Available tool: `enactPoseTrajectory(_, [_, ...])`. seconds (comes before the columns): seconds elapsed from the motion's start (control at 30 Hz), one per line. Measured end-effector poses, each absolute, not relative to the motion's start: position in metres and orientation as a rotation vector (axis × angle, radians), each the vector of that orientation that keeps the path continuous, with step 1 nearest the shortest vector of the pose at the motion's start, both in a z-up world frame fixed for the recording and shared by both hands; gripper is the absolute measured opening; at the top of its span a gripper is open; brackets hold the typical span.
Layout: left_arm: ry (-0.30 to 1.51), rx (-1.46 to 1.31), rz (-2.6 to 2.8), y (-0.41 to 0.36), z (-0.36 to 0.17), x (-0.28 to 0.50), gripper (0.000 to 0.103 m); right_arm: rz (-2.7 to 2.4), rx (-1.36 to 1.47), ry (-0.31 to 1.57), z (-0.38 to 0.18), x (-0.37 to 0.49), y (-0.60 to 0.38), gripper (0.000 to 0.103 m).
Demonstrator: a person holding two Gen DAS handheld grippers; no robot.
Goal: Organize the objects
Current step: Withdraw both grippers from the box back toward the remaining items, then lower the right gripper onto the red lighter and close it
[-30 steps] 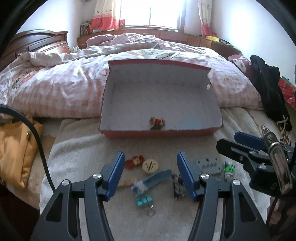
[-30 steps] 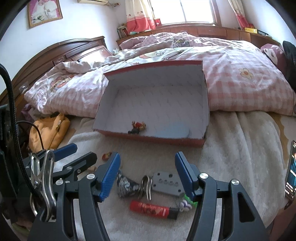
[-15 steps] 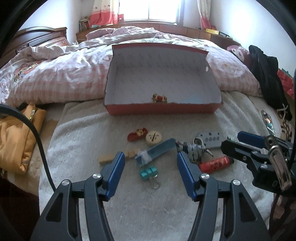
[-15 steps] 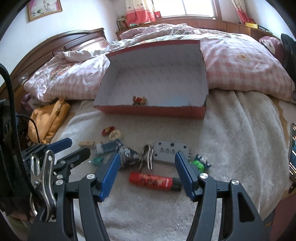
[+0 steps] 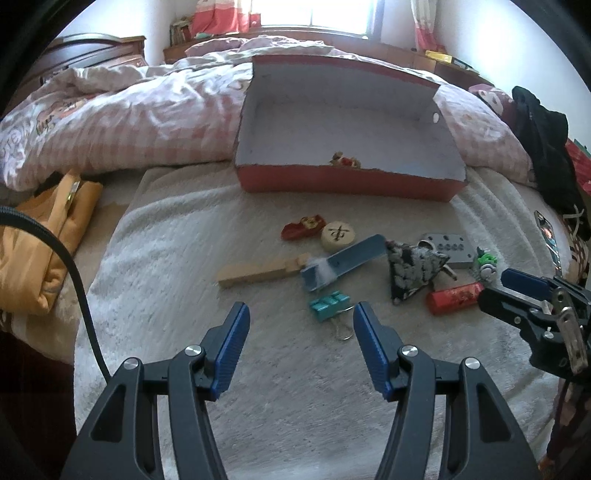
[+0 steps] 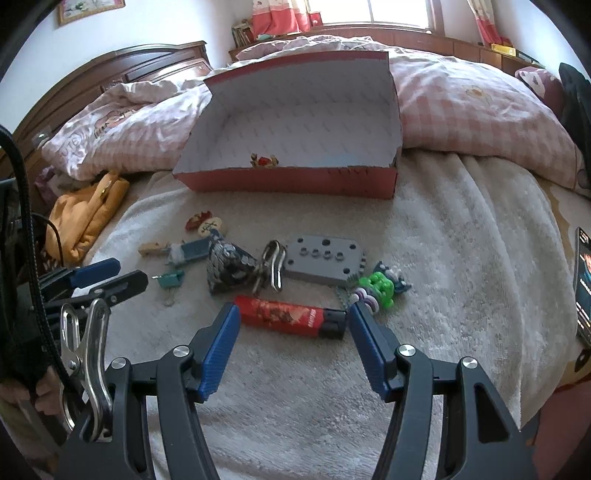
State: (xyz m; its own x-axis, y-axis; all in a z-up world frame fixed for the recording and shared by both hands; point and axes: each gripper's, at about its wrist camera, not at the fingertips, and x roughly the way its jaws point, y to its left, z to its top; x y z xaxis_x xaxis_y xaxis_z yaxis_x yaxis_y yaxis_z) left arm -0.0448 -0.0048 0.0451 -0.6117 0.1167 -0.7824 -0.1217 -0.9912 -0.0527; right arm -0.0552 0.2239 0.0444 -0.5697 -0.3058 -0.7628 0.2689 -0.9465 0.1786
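Red plastic lighter with a black cap [image 6: 290,316] is lying flat while we're hovering our right gripper [image 6: 293,345] over it, jaws apart, empty; left gripper [image 5: 301,349] likewise.

Home bedroom. A bed is taking up most of the room, with a rumpled pink checked quilt [image 5: 122,122] lying across it and a white fleecy blanket [image 6: 443,258] spreading over the near end. A dark wooden headboard [image 6: 122,70] is standing against the wall, a framed picture [image 6: 90,9] is hanging above it. Daylight is coming through a window with pink curtains [image 6: 280,16]. Dark clothes [image 5: 543,136] are lying heaped at the bedside.
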Motion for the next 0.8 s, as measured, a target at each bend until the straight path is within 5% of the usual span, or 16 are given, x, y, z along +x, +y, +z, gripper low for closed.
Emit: enactPoseTrajectory(0.8, [-0.059, -1.365, 2.660, -0.012, 0.031, -0.047, 0.059, -2.385, 1.253, 0.329, 0.027, -0.075, 0.194, 0.064])
